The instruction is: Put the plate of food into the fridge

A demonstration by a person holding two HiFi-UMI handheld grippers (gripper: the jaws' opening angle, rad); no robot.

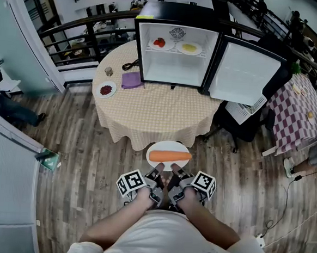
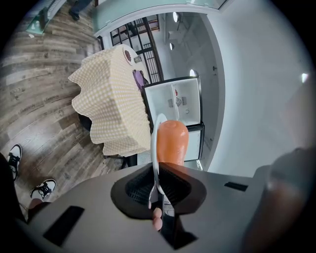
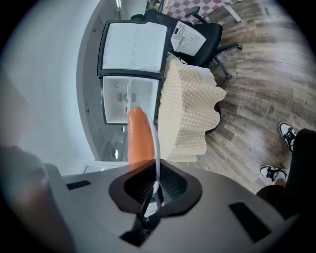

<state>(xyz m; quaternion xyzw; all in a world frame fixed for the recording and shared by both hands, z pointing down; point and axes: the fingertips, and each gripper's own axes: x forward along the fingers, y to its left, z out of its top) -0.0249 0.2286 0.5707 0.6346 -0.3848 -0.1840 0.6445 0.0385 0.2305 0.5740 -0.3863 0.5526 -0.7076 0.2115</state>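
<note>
1. The round table under a beige checked cloth (image 1: 154,114) carries the black mini fridge with a white interior (image 1: 174,70). Its door is swung wide, so I judge the bare lower shelf is the target
2. The round white plate (image 1: 168,146) hangs over the floor, near the table's edge, held level so the long orange carrot (image 1: 170,156) cannot roll
3. My left gripper (image 1: 158,176) and right gripper (image 1: 176,178) both clamp the plate's near rim side by side — two pinches against tipping
</note>
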